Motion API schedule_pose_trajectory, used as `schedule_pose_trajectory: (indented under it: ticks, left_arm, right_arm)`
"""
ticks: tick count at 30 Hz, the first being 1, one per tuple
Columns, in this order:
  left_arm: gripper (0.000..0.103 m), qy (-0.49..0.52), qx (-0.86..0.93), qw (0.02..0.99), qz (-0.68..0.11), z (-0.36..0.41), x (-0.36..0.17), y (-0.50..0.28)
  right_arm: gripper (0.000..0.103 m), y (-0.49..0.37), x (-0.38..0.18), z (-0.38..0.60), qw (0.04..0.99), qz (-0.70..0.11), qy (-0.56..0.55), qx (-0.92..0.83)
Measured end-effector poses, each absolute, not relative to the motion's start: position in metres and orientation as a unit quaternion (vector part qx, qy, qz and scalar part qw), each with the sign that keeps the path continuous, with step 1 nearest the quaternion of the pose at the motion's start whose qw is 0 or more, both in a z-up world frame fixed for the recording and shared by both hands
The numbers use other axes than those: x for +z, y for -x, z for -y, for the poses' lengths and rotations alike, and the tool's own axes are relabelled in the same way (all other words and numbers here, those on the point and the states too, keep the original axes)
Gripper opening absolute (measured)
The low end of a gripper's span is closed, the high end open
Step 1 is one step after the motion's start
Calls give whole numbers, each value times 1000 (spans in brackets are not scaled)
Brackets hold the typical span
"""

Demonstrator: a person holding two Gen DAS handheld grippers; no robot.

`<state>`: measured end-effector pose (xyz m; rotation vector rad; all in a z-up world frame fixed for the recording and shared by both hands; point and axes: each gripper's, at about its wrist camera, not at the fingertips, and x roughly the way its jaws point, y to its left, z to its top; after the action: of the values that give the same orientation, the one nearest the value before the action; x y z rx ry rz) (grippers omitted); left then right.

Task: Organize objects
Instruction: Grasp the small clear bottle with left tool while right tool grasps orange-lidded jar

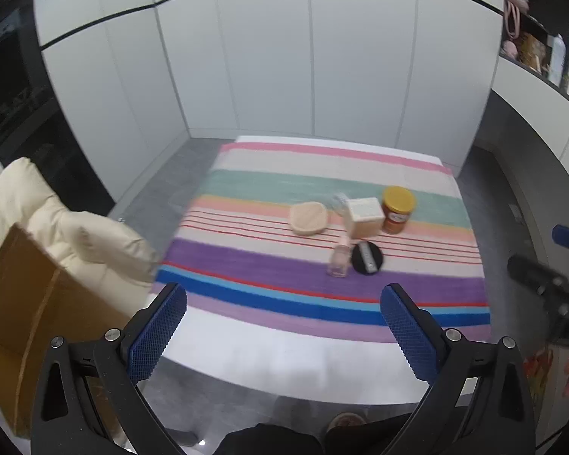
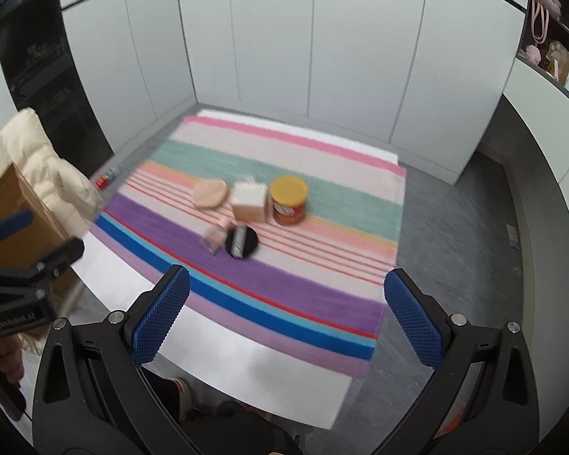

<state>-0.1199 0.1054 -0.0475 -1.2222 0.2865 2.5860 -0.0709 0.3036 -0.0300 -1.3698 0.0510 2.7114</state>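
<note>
White table (image 1: 284,364) with a striped cloth (image 1: 322,276) over most of it: pink, green, peach, purple and blue bands. The room behind is plain white wall panels (image 1: 269,57), with a grey floor (image 2: 455,227) around the table and a shelf of odds and ends off to the upper right. To the left sits a cardboard box (image 1: 26,295) with a cream puffy jacket (image 1: 57,220) draped over it.

Both views are a bit motion-blurred. The left hand-held gripper (image 1: 283,326) has its blue-padded fingers spread wide, holding nothing and touching nothing. Same for the right hand-held gripper (image 2: 286,311): wide apart and empty, above the near edge of the table.

The stuff to organize sits in a tight cluster well ahead of both grippers, mid-cloth: a jar with a yellow lid (image 1: 397,209), just left of it a small beige box (image 1: 365,217), then a round tan pad (image 1: 308,218) further left. Closer to the grippers lie a small pink bottle (image 1: 339,258) and a black round puff (image 1: 367,259) side by side.
</note>
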Motion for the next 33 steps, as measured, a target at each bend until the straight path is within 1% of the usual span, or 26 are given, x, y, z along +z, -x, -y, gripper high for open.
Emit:
schedule_pose_trajectory:
  ticks: [6,9,12,13,14,18,20,25,29,32,33]
  left_arm:
    - [102,434,881,144,-125,-141,-72,137]
    - [100,442,875,148,-130,-149,-85,149]
    - [96,454,867,155,-136,-157,-101,161]
    - [91,459,864,156,-136,-159,-107,166]
    - [88,463,862,157,-135,-162,-113,171]
    - [88,477,854,158,-137,-168,-138,186]
    - [84,487,847,161,-138,-171,-152,194]
    - [82,504,838,165,-129,-178,-179,212]
    - [74,516,829,172,-130,-186,-202,225]
    - [65,525,821,181,-127,-192,-215,233]
    - [64,526,821,182,-128,-194,-217,235]
  right_arm:
    - [103,81,-55,-327,71,-41,465,882]
    - [103,93,-69,-340,74,-58,470,878]
    - [103,106,-83,-345,77,-55,472,876]
    - [103,111,-88,-345,78,-53,473,876]
    - [103,115,-92,-346,77,-51,475,875]
    - [100,135,-117,-345,73,-35,478,875]
    - [98,144,-129,-343,69,-31,483,872]
    - [95,166,-167,-344,70,-35,498,864]
    - [94,182,-188,-348,72,-49,504,859]
    - [94,195,-200,-347,69,-39,506,859]
    - [94,199,-203,-346,68,-38,506,859]
